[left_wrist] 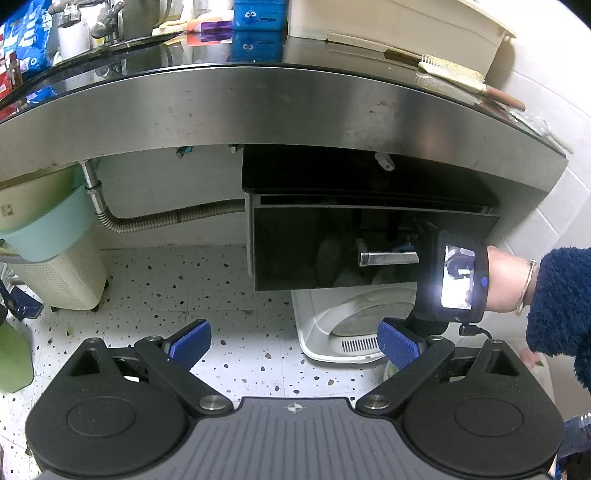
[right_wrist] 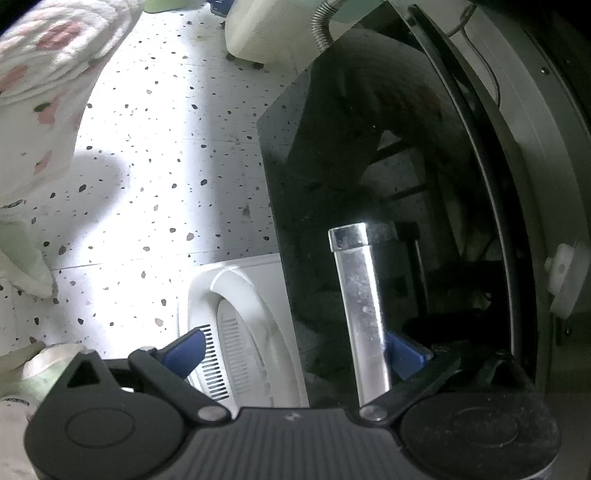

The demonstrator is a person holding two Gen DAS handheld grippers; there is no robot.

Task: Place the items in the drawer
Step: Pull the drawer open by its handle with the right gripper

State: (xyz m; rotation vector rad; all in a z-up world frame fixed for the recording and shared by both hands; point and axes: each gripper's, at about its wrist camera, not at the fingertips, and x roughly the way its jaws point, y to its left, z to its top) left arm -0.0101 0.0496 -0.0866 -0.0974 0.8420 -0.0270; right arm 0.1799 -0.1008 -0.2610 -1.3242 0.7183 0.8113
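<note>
A black glossy drawer (left_wrist: 314,251) hangs under a steel counter (left_wrist: 280,107), pulled out a little, with a chrome bar handle (left_wrist: 389,257). My left gripper (left_wrist: 293,341) is open and empty, held back over the speckled floor below the drawer. The right gripper's body (left_wrist: 452,277) shows at the drawer's right end, by the handle. In the right wrist view my right gripper (right_wrist: 295,352) is open with the chrome handle (right_wrist: 360,314) between its fingers, close to the right blue pad (right_wrist: 404,354). A brush (left_wrist: 461,75) lies on the counter's right end.
A white appliance with vents (left_wrist: 351,325) stands on the floor under the drawer. A teal bin (left_wrist: 48,225) and a perforated cream basket (left_wrist: 62,280) stand at left, beside a flexible metal hose (left_wrist: 166,219). A blue box (left_wrist: 258,16) sits on the counter.
</note>
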